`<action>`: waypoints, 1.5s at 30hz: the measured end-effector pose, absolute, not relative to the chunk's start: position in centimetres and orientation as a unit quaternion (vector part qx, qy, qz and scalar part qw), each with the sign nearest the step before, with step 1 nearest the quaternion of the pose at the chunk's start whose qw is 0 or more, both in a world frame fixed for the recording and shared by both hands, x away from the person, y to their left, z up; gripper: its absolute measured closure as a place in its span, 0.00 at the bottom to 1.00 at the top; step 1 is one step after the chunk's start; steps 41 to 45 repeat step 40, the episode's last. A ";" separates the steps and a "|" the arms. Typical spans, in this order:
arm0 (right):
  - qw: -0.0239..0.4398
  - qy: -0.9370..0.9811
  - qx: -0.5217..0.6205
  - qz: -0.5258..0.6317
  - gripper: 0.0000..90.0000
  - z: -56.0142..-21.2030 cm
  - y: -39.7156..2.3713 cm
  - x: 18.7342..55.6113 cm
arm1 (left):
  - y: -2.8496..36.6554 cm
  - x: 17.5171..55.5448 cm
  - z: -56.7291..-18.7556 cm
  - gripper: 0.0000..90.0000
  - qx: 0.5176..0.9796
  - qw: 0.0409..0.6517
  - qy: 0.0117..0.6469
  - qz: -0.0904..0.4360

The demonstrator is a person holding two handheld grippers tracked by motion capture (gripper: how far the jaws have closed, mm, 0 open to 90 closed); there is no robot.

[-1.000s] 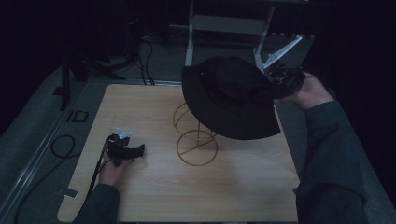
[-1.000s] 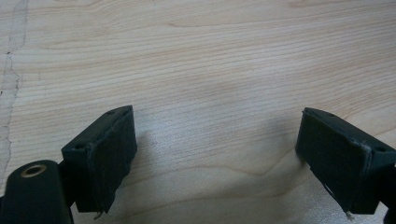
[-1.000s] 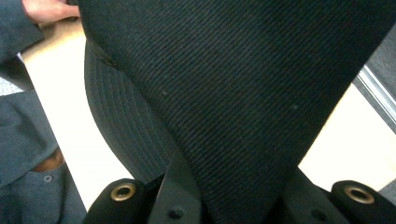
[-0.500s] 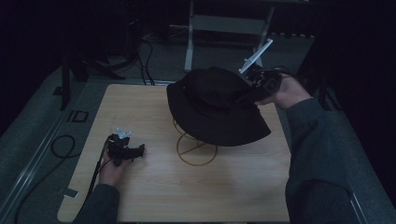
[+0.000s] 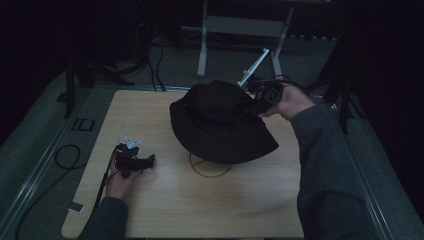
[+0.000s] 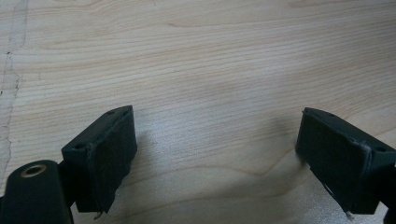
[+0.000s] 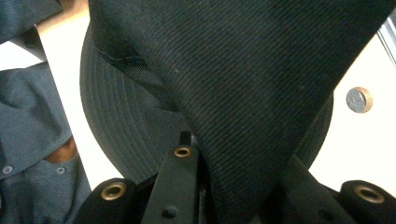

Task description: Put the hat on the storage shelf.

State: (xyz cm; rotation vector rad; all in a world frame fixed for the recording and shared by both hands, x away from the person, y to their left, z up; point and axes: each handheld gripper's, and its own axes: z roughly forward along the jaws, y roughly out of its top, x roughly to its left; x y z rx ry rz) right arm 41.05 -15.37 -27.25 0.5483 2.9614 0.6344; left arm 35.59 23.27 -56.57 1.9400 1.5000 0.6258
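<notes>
As the right gripper (image 5: 256,102), clamped on the black hat (image 5: 220,122) though its jaws have just been easing apart, carried it toward frame centre, the hat now covers the wire stand (image 5: 210,165), nearly placed; the left gripper (image 5: 145,162) rests gaping.

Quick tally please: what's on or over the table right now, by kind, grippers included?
Hats: 1, black hat
Wire stands: 1, wire stand under the hat
Grippers: 2, left gripper and right gripper
Total: 4
</notes>
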 end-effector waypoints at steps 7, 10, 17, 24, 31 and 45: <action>0.029 0.965 0.180 0.187 0.83 -28.1 -14.4 41.4 | 23.3 35.6 -56.6 0.14 0.731 0.300 0.565 0.235; 0.033 0.964 0.183 0.190 0.78 -28.2 -14.1 41.5 | 23.3 35.6 -56.6 0.14 0.731 0.300 0.565 0.235; 0.035 0.960 0.181 0.211 0.61 -28.1 -13.7 41.6 | 23.3 35.6 -56.6 0.14 0.731 0.300 0.565 0.235; 0.036 0.951 0.225 0.208 0.35 -27.7 -14.4 41.8 | 23.3 35.6 -56.6 0.14 0.731 0.300 0.565 0.235; 0.055 0.946 0.243 0.205 0.20 -27.4 -15.0 41.3 | 23.3 35.6 -56.6 0.14 0.731 0.300 0.565 0.235; 0.039 0.939 0.268 0.212 0.19 -29.0 -16.3 41.9 | 23.3 35.6 -56.6 0.14 0.731 0.300 0.566 0.235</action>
